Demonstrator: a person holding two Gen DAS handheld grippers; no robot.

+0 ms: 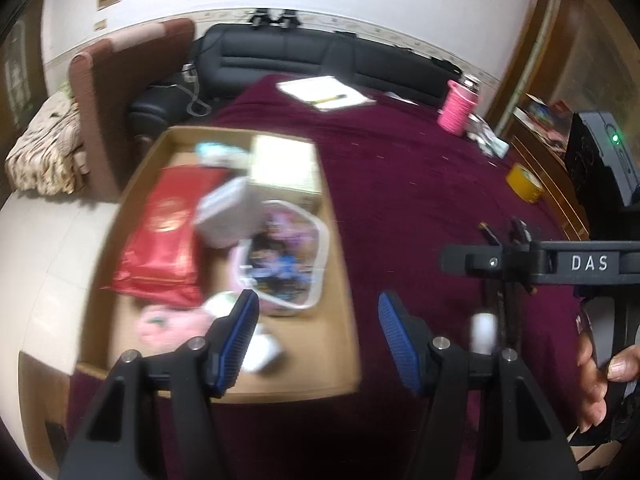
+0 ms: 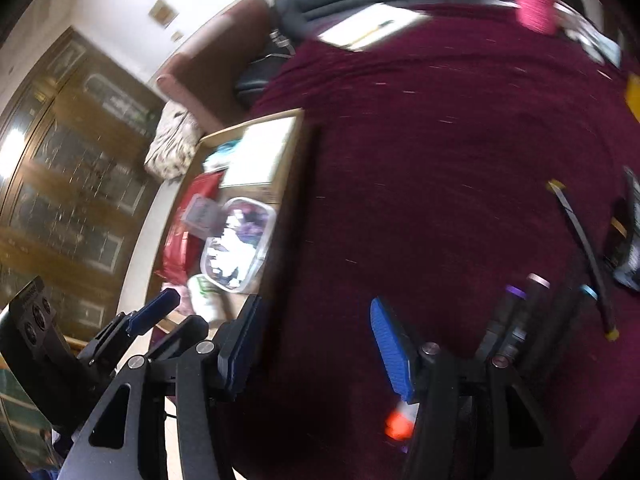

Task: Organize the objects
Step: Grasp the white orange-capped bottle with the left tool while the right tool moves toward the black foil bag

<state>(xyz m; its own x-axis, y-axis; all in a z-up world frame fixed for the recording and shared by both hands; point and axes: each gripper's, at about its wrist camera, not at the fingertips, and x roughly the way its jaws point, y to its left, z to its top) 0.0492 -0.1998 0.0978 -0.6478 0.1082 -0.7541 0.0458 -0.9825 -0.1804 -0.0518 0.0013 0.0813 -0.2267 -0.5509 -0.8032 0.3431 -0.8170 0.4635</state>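
Both claws, left and right, are gaping wide, holding nothing; the box is sitting left of centre on the table.

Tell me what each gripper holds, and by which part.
Nothing. The left gripper and right gripper both have open jaws with only the box and cloth behind.

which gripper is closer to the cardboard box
Left. The left gripper hangs open over the cardboard box's near right edge; the right gripper is open over the maroon cloth, right of the box.
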